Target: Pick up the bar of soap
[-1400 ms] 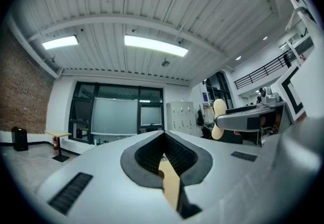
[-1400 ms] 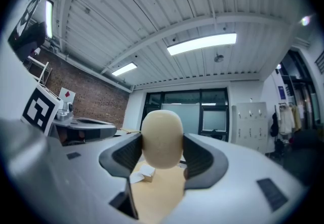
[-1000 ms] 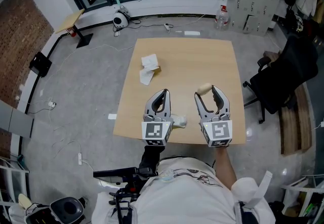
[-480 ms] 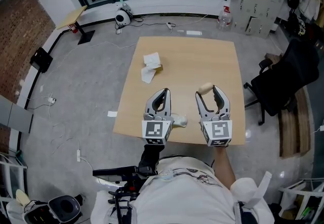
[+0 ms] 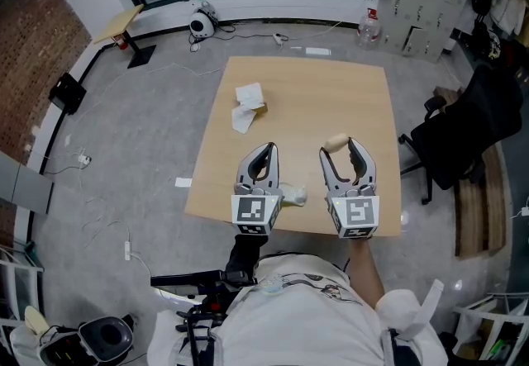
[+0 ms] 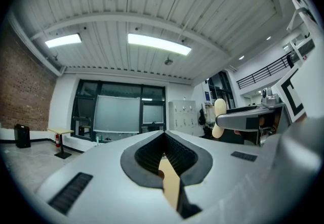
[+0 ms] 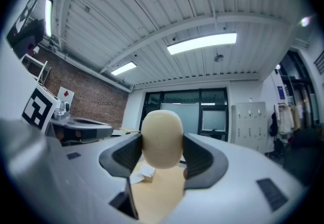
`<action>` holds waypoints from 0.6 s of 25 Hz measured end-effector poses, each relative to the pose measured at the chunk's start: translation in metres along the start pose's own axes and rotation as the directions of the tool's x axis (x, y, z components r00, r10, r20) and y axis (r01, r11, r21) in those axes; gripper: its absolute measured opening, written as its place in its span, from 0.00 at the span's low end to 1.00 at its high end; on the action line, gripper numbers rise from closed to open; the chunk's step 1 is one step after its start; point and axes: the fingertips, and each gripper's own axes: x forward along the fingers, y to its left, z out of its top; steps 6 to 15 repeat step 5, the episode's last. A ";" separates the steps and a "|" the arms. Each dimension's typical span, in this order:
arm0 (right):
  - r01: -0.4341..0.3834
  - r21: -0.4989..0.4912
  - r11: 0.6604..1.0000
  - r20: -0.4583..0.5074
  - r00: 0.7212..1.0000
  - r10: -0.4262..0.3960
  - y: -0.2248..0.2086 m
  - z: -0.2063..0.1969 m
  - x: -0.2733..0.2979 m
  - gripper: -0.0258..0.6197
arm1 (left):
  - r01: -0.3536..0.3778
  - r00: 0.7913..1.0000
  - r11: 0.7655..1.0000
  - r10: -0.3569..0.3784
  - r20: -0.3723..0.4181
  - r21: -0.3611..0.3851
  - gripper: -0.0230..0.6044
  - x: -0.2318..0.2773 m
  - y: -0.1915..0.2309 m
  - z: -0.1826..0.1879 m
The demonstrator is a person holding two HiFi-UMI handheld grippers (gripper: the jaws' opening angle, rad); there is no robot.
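The bar of soap (image 5: 335, 143) is a beige rounded oval, held above the wooden table (image 5: 331, 100) at the tips of my right gripper (image 5: 339, 150). In the right gripper view the soap (image 7: 162, 137) stands upright and fills the gap, with the right gripper (image 7: 162, 153) shut on both its sides. My left gripper (image 5: 265, 149) hovers beside it over the table's near edge, its jaws together with nothing between them. In the left gripper view the left gripper (image 6: 163, 143) is shut, and the soap (image 6: 219, 117) shows at the right in the other gripper.
A crumpled white piece (image 5: 293, 193) lies on the table just right of the left gripper. Torn white wrapping with a small brown box (image 5: 247, 105) lies at the far left of the table. A black office chair (image 5: 463, 129) stands to the right.
The grippers and the soap keep the same places. Only the head view has shifted slightly.
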 end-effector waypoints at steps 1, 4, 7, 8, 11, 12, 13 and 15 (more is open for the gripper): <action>0.002 0.000 1.000 0.000 1.000 -0.002 0.000 0.000 0.000 0.44 | 0.001 1.000 1.000 -0.001 0.000 0.000 0.04 0.000 0.000 0.000; 0.013 0.001 1.000 0.005 1.000 -0.013 -0.003 0.001 -0.001 0.44 | 0.003 1.000 1.000 -0.003 0.002 0.001 0.04 0.001 -0.001 0.000; 0.017 0.002 1.000 0.007 1.000 -0.017 -0.004 0.001 -0.001 0.44 | 0.004 1.000 1.000 -0.004 0.002 0.001 0.04 0.001 -0.002 0.000; 0.017 0.002 1.000 0.007 1.000 -0.017 -0.004 0.001 -0.001 0.44 | 0.004 1.000 1.000 -0.004 0.002 0.001 0.04 0.001 -0.002 0.000; 0.017 0.002 1.000 0.007 1.000 -0.017 -0.004 0.001 -0.001 0.44 | 0.004 1.000 1.000 -0.004 0.002 0.001 0.04 0.001 -0.002 0.000; 0.017 0.002 1.000 0.007 1.000 -0.017 -0.004 0.001 -0.001 0.44 | 0.004 1.000 1.000 -0.004 0.002 0.001 0.04 0.001 -0.002 0.000; 0.017 0.002 1.000 0.007 1.000 -0.017 -0.004 0.001 -0.001 0.44 | 0.004 1.000 1.000 -0.004 0.002 0.001 0.04 0.001 -0.002 0.000; 0.017 0.002 1.000 0.007 1.000 -0.017 -0.004 0.001 -0.001 0.44 | 0.004 1.000 1.000 -0.004 0.002 0.001 0.04 0.001 -0.002 0.000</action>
